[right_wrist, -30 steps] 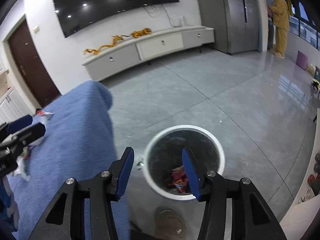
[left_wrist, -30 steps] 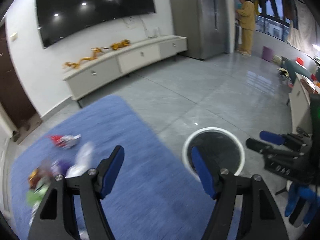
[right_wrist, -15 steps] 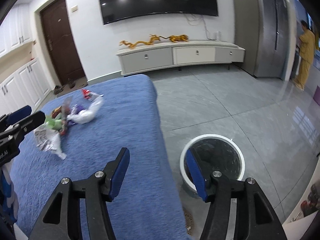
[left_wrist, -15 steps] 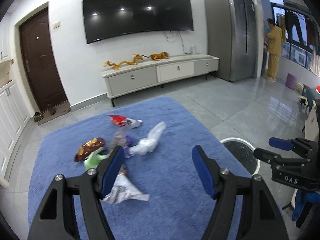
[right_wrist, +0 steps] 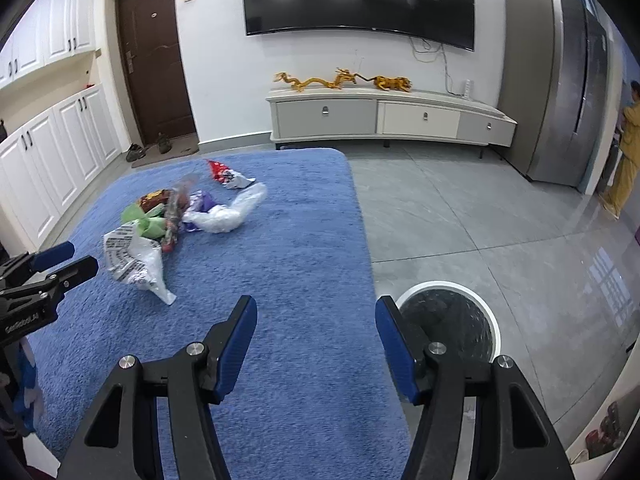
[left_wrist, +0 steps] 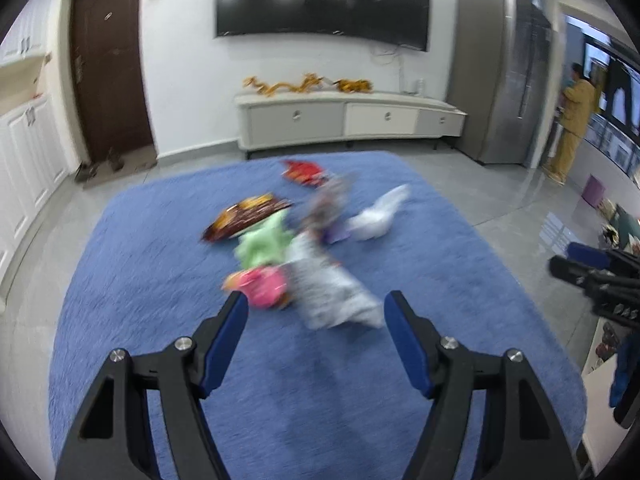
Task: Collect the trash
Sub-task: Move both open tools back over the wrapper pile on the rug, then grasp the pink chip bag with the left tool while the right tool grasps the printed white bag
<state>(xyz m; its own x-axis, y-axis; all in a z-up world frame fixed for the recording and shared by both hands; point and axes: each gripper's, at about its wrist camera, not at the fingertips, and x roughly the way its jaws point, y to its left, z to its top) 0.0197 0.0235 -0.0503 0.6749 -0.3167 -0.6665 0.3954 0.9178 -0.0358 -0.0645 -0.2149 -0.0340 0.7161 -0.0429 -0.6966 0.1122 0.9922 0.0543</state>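
A: Since a second ago both grippers have swung off the bin [right_wrist: 448, 322] and now face the rug [right_wrist: 288, 264]. The litter, then a smear at the left view's edge, now lies dead ahead of the left gripper [left_wrist: 316, 320].

B: What is hard to make out?

A: The left view is motion-blurred. The pink wrapper [left_wrist: 262, 285] and the printed bag [left_wrist: 332, 292] read as colour only; no lettering shows. The bin is partly behind the right gripper's [right_wrist: 316, 330] right finger, and its inside looks dark, contents not discernible. The person in yellow [right_wrist: 628, 148] is cut off at the frame edge.

B: Pose of the grippers?

A: Both tilt downward over the rug. Left jaws stand apart, nothing between the pads. Right jaws likewise released and empty, bare rug between them. In the right view the left gripper enters at the left edge, near the printed bag.

B: Where is the trash?

A: In a loose heap on the rug: brown packet [left_wrist: 244, 218], green wrapper [left_wrist: 262, 242], white bag [left_wrist: 376, 216], red packet [left_wrist: 304, 172] farthest off. The pink wrapper and printed bag lie just beyond the left fingertips, not touched. From the right gripper the heap is well apart, up and to the left; the bin stands on the tiles just beside the rug's edge.
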